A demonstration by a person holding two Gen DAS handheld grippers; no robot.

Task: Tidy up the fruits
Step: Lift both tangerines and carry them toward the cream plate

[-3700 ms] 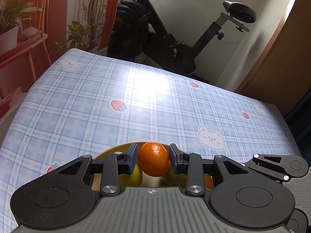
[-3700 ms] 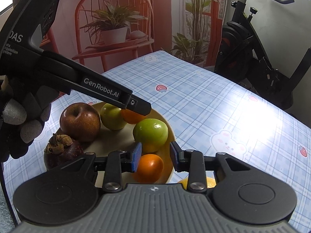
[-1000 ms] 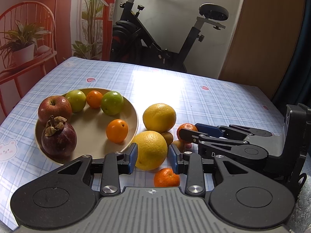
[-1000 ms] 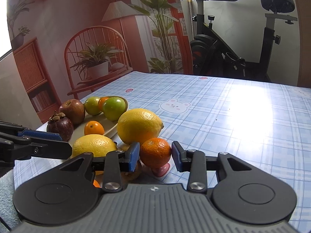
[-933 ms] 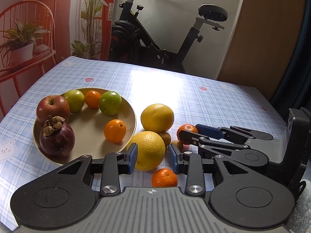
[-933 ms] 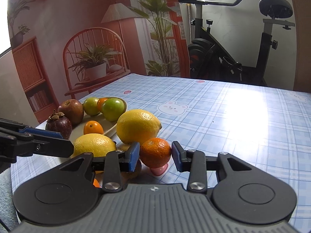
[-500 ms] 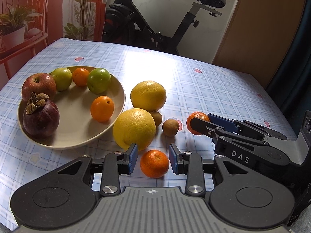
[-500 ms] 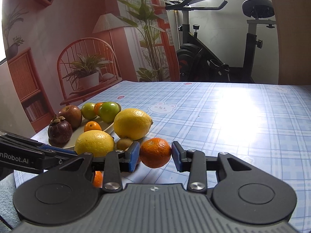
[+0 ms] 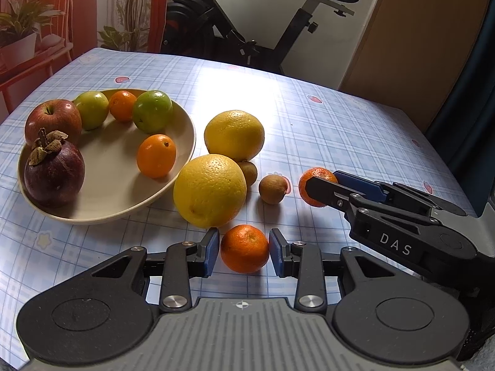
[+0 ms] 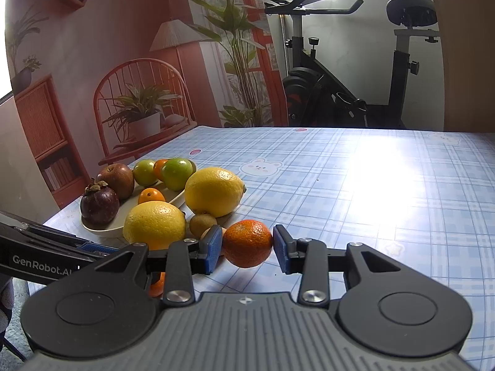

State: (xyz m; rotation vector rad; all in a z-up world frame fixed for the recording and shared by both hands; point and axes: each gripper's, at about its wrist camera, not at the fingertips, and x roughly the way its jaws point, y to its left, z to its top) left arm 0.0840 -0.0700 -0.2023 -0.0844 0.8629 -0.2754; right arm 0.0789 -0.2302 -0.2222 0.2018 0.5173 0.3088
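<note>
Nearest the left gripper [image 9: 244, 247], its jaws stand apart on either side of the loose mandarin [image 9: 244, 249], which sits on the surface [image 9: 340, 130] close to the near edge. One pad looks just touching the peel, and a sliver of gap shows at the other. We judge it not yet clamped.

The right gripper [image 10: 247, 249] has its jaws clamped on the second mandarin [image 10: 247, 242], towards the surface's right edge. Whether that fruit rests on the cloth or hangs just clear, we cannot tell.

Handling, in our judgement: both mandarins are light, round and soft-skinned. They will roll if nudged and bruise if squeezed hard. The hold belongs across the widest girth, with modest pressure.

Further in lie two small brown fruits [image 9: 272, 189] and two large yellow citrus [image 9: 208, 190]. The citrus are likely heavier and appear too broad for the present jaw gap.

Towards the left edge, the plate [image 9: 182, 142] carries an apple [image 9: 52, 120], a mangosteen [image 9: 54, 174], two green fruits and two small oranges, with bare room at its centre.
</note>
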